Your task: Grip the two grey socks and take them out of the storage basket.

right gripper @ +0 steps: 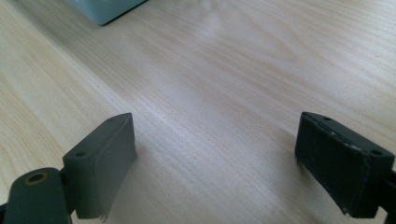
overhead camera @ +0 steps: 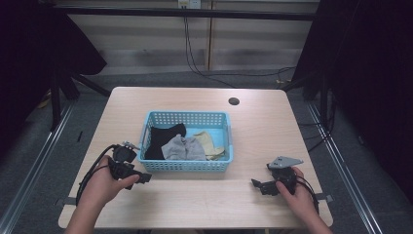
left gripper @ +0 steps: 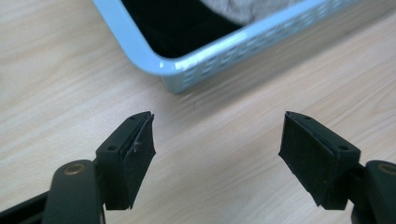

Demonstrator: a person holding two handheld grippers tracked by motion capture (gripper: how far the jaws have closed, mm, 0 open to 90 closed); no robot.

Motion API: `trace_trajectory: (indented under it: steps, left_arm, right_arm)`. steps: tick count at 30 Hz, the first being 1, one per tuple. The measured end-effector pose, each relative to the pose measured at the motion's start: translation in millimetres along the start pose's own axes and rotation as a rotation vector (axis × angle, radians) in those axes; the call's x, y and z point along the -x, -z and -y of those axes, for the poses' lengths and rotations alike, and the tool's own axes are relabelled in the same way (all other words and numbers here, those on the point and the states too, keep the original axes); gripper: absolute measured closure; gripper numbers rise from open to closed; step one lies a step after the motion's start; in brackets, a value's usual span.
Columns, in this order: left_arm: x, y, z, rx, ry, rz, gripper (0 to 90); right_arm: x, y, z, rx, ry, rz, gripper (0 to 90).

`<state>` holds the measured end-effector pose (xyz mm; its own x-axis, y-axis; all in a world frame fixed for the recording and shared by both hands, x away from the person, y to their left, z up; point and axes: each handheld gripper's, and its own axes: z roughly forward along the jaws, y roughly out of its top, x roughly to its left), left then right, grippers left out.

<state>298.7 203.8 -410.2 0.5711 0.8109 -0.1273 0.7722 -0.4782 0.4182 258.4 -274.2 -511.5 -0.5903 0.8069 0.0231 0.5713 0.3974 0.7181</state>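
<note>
Resting wide-jawed and empty on table [overhead camera: 195, 195]: left gripper [overhead camera: 144, 177] near basket [overhead camera: 187, 165], right gripper [overhead camera: 257, 184] well apart; cloths [overhead camera: 184, 147] likely soft, light, best pinched at a raised fold.

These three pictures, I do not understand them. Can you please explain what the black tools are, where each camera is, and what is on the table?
A person sits at a wooden table and holds a hand-held gripper in each hand; there is no robot arm. The high view looks down from above: the left gripper is near the basket's front left corner, and the right gripper is at the right. The other two pictures come from small cameras on the grippers, looking along their two black jaws. Both pairs stand wide apart and hold nothing. A blue basket holds a black cloth, a grey cloth and a yellowish cloth.
</note>
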Motion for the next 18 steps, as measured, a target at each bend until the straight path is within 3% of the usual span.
trace_trajectory:
  steps: [7, 11, 18]
  left_arm:
    - [1.0, 17.3, -30.8, -0.025, 0.014, 0.008, 26.1]
    - [-0.8, 22.1, -43.8, -0.016, 0.014, -0.003, 26.1]
    - [-0.3, 19.8, -69.1, -0.015, 0.023, 0.003, 26.1]
  right_arm:
    - [0.0, 0.1, 0.0, -0.001, -0.001, 0.000, 12.0]
    - [-0.1, 0.1, 0.0, -0.001, -0.001, 0.000, 12.0]
    - [-0.3, -0.1, -0.1, 0.001, -0.005, 0.001, 12.0]
